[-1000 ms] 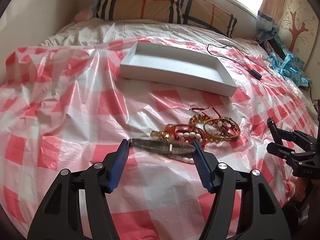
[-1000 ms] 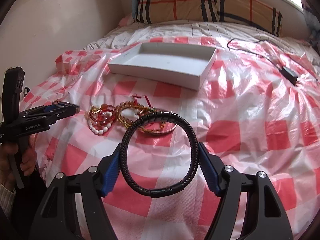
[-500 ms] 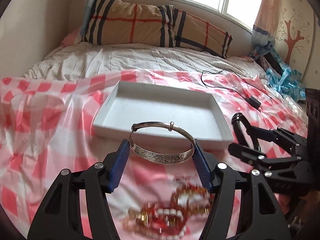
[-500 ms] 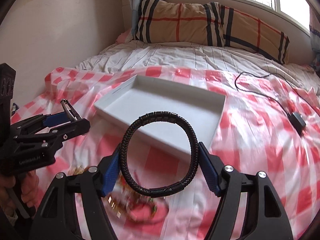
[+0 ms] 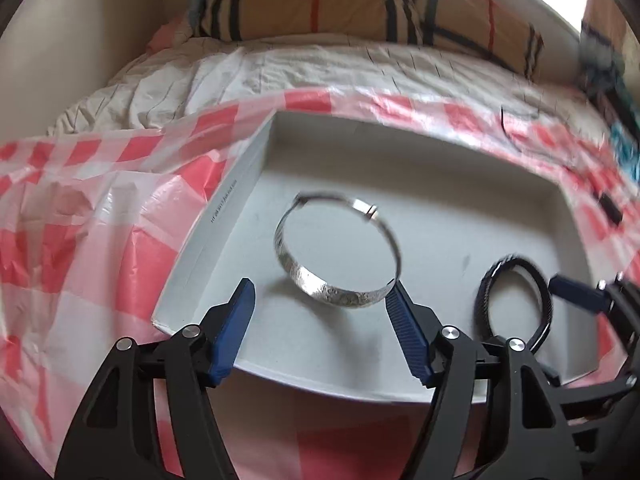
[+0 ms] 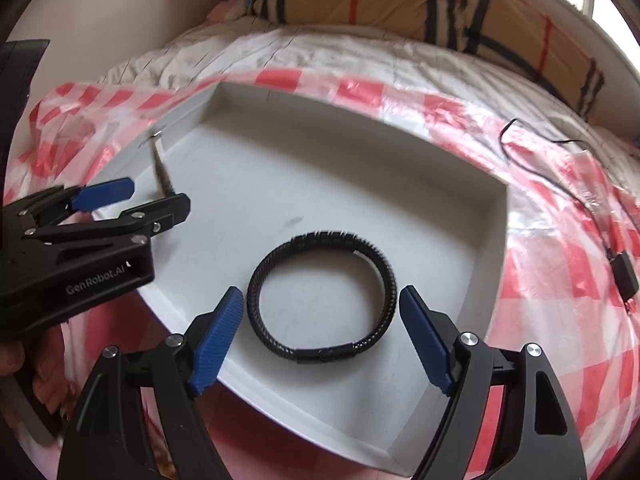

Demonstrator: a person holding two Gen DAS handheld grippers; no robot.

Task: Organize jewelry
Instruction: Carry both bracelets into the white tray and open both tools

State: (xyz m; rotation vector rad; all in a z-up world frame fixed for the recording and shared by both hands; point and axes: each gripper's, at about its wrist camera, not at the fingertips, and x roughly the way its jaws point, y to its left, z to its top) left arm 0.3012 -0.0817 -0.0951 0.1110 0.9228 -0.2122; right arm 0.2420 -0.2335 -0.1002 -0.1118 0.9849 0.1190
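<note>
My left fingers (image 5: 320, 300), spread, touch the blurred engraved silver bangle (image 5: 338, 254); my right fingers (image 6: 322, 308), spread, flank the braided black bracelet (image 6: 322, 294) in the white tray (image 6: 494, 216).

Left black plastic gripper (image 6: 106, 194) body: "GenRobot.AI".
Shallow white cardboard tray (image 5: 224, 216) rim: small print, unreadable.

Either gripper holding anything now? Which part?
Nothing held. Both open: silver bangle tilted, free between left gripper fingers; black braided bracelet lies in the white tray.
</note>
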